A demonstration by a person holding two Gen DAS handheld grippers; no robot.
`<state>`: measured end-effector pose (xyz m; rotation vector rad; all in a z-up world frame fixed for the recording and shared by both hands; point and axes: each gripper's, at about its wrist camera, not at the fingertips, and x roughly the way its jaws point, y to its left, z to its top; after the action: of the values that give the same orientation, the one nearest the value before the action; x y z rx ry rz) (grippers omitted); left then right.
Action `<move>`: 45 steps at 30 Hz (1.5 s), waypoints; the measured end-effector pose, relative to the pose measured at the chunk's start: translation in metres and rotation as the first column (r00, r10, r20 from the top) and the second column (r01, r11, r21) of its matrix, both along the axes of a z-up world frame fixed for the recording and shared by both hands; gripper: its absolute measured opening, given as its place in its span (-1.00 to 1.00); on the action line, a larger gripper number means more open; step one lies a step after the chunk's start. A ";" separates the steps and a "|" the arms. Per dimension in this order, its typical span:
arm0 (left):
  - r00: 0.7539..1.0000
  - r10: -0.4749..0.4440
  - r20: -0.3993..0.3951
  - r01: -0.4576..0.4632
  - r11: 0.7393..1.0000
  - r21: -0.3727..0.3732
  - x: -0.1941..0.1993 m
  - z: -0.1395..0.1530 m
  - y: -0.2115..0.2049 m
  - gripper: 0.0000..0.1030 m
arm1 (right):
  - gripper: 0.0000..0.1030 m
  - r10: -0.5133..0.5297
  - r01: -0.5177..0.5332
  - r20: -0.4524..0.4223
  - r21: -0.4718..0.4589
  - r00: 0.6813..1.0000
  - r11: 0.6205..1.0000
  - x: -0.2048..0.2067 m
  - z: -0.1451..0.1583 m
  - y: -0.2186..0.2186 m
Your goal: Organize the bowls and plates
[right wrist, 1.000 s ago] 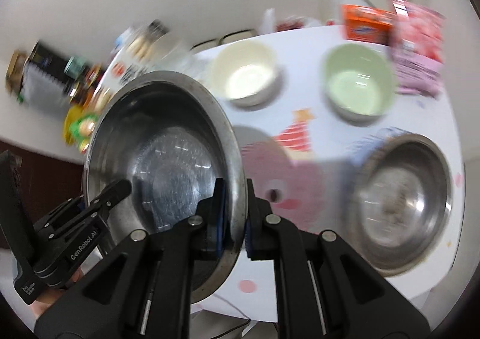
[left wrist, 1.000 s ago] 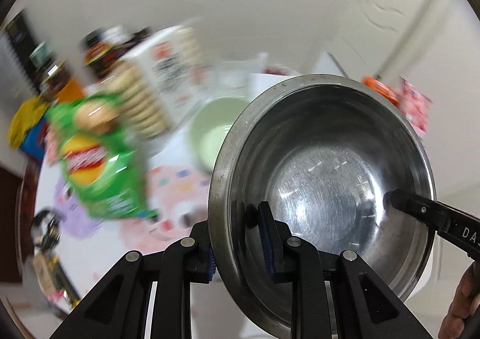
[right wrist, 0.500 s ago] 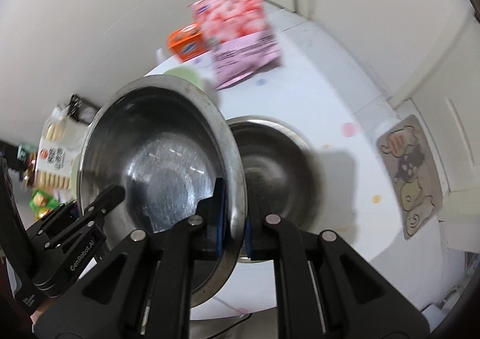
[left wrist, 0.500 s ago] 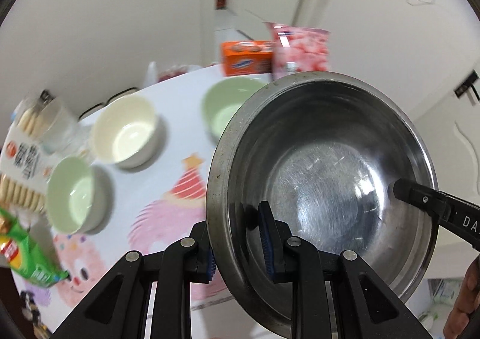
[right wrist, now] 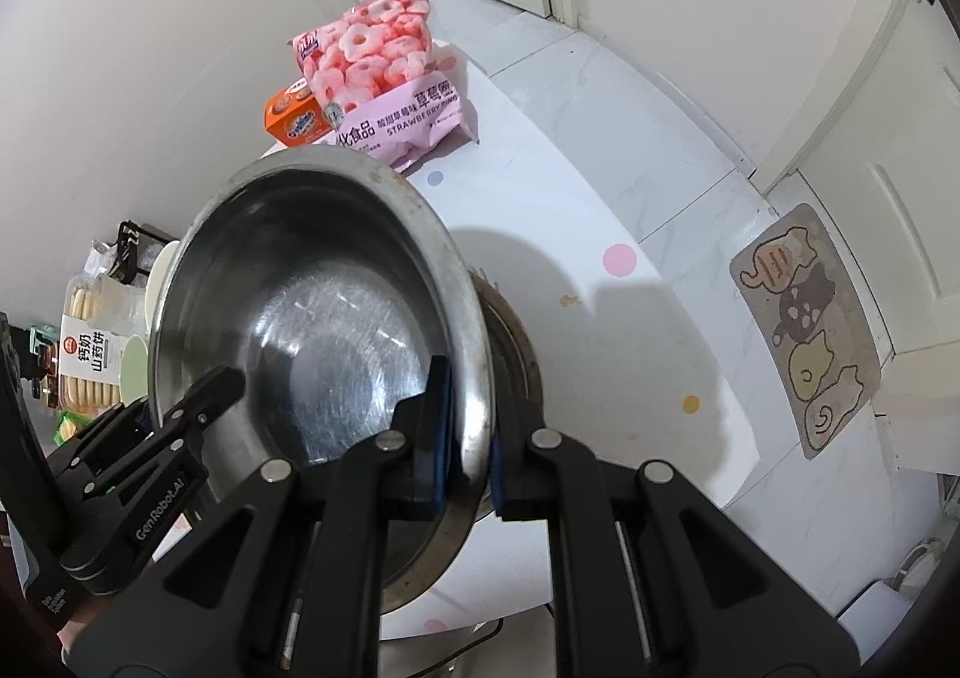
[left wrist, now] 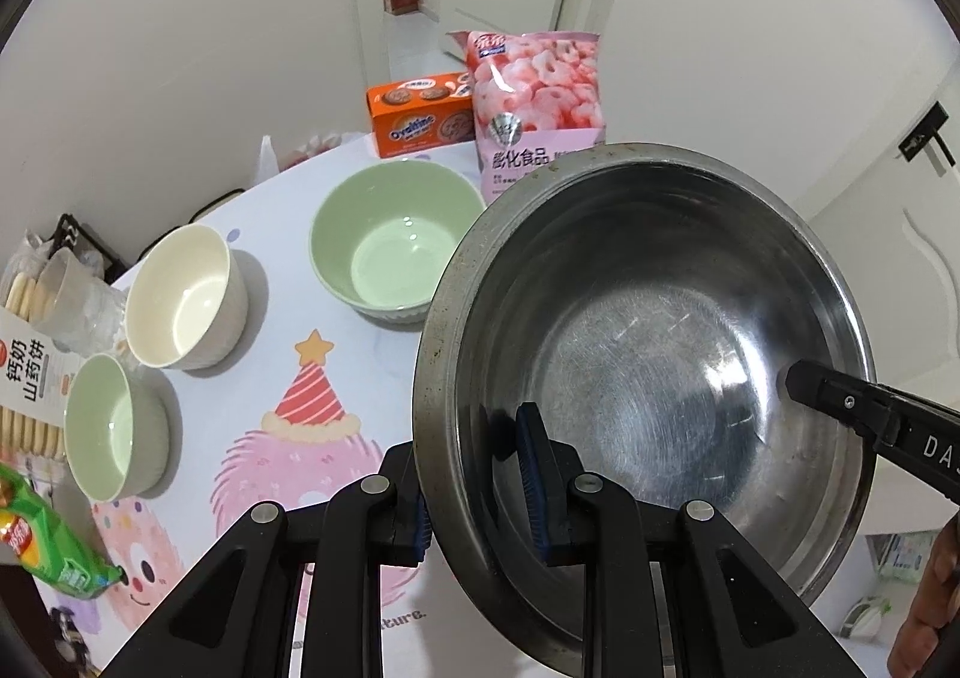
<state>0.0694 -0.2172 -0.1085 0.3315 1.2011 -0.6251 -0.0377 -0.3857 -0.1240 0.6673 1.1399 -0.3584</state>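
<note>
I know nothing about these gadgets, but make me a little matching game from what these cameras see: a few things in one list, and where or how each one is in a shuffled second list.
Things:
1. Large steel bowl
2. Cream ceramic bowl
3. Orange biscuit box
4. Second steel bowl

Places or states:
A. Standing at the table's far edge, beside the pink snack bag
B. On the table, mostly hidden behind the lifted bowl
C. Held up by its rim in both tongs, left and right
D. Resting empty on the table between two green bowls

Pairs: 1-C, 2-D, 3-A, 4-B
</note>
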 end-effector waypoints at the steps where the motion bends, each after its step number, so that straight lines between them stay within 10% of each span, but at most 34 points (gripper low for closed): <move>1: 1.000 0.004 -0.004 -0.004 1.000 0.003 0.000 -0.002 0.001 -0.54 | -0.75 0.004 -0.004 -0.002 0.003 1.000 1.000 -0.001 -0.002 0.000; 18: 0.998 0.045 -0.051 -0.041 0.997 0.071 -0.009 -0.065 0.001 -0.47 | -0.74 0.058 -0.055 -0.095 0.033 0.994 0.998 -0.002 -0.055 0.000; 20: 0.998 0.047 -0.052 -0.044 0.997 0.068 -0.008 -0.067 -0.001 -0.18 | -0.71 0.057 -0.054 -0.102 0.033 0.993 0.998 0.000 -0.057 -0.001; 21: 0.996 0.047 -0.071 -0.044 0.998 0.047 -0.006 -0.068 -0.001 0.10 | -0.56 0.059 -0.056 -0.105 0.032 0.993 0.998 0.001 -0.057 -0.001; 22: 0.994 0.054 -0.092 -0.051 0.998 0.037 -0.004 -0.070 -0.001 0.76 | 0.06 0.057 -0.054 -0.108 0.028 0.993 0.998 0.001 -0.057 0.000; 24: 0.994 0.073 -0.087 -0.069 0.997 0.038 -0.003 -0.068 0.001 1.00 | 0.98 0.048 -0.048 -0.094 0.008 0.994 0.999 0.000 -0.051 0.000; 45: 0.991 0.133 0.004 -0.133 0.990 0.039 0.000 -0.031 0.027 1.00 | 0.99 0.036 -0.040 -0.074 -0.051 0.997 0.998 0.004 -0.027 0.009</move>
<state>0.0698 -0.1900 -0.1393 0.2825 1.2245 -0.4856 -0.0333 -0.3765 -0.1508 0.5894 1.2068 -0.3817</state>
